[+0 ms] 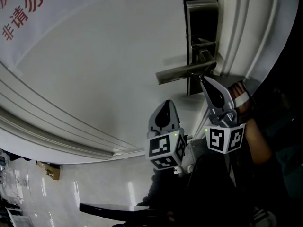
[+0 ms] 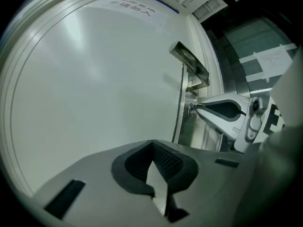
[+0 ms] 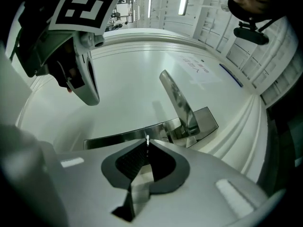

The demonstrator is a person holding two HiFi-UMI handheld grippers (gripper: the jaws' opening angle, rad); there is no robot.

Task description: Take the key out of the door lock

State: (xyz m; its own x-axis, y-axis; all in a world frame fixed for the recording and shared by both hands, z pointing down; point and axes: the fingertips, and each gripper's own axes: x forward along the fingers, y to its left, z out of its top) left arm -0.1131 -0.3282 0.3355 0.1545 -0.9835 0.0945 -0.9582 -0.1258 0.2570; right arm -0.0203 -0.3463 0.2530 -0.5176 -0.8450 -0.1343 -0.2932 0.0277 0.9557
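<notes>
1. A white door (image 1: 94, 70) fills the frame, with red print at its upper left.
2. The left gripper (image 1: 167, 104) hangs just off the door below the lever handle (image 1: 182, 73), its fingers pressed together on nothing.
3. The right gripper (image 1: 203, 79) meets the lock plate (image 1: 201, 22) under the handle, its fingers pinched on the key (image 3: 147, 140) at the keyhole.

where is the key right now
In the right gripper view, the key is a thin sliver pinched at the right gripper's tips, against the lock plate beside the door handle.
</notes>
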